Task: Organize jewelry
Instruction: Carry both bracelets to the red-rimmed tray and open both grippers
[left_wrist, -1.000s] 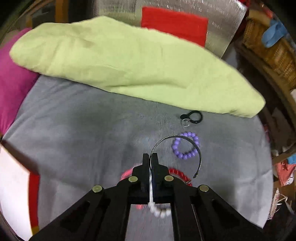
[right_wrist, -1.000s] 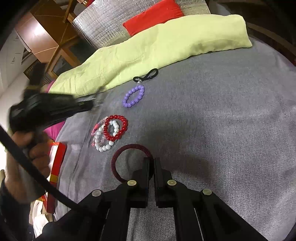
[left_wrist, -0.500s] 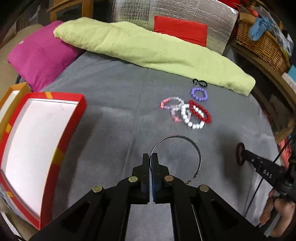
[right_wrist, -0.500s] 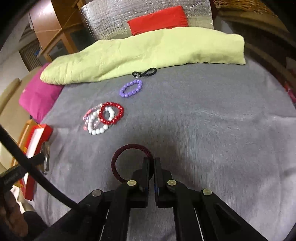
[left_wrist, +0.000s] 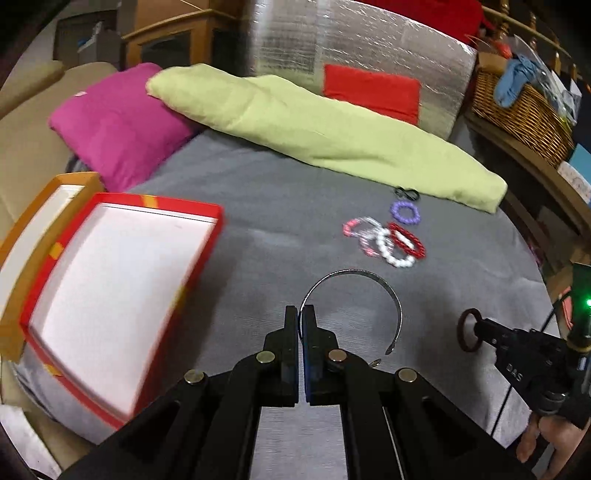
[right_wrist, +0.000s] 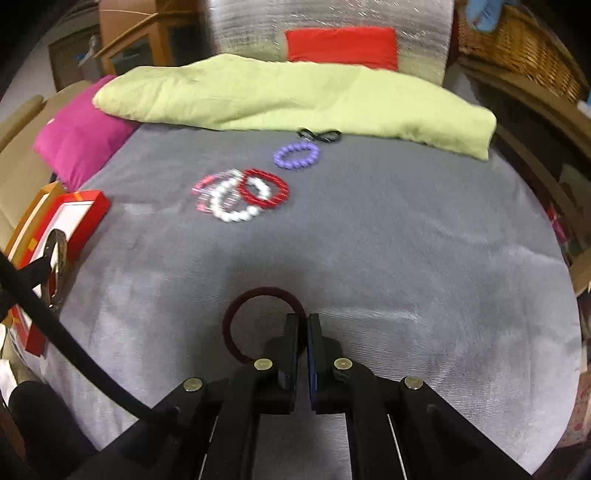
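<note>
My left gripper (left_wrist: 300, 314) is shut on a thin silver bangle (left_wrist: 369, 277) and holds it above the grey bed, right of an open red box (left_wrist: 110, 295) with a white inside. My right gripper (right_wrist: 307, 321) is shut on a dark maroon ring bracelet (right_wrist: 236, 314); it also shows in the left wrist view (left_wrist: 466, 332). On the bed lie a red bead bracelet (right_wrist: 280, 192), a white bead bracelet (right_wrist: 229, 214), a pink one (right_wrist: 201, 184), a purple bead bracelet (right_wrist: 295, 155) and a black loop (right_wrist: 321, 134).
A lime green pillow (left_wrist: 314, 129) and a magenta pillow (left_wrist: 118, 125) lie at the back of the bed. An orange box lid (left_wrist: 44, 206) sits under the red box. A wicker basket (left_wrist: 517, 99) stands at the right on a wooden shelf.
My left gripper has pulled back and to the left with the silver bangle, bringing the red box close. My right gripper has drawn back and turned a little with the maroon bracelet.
</note>
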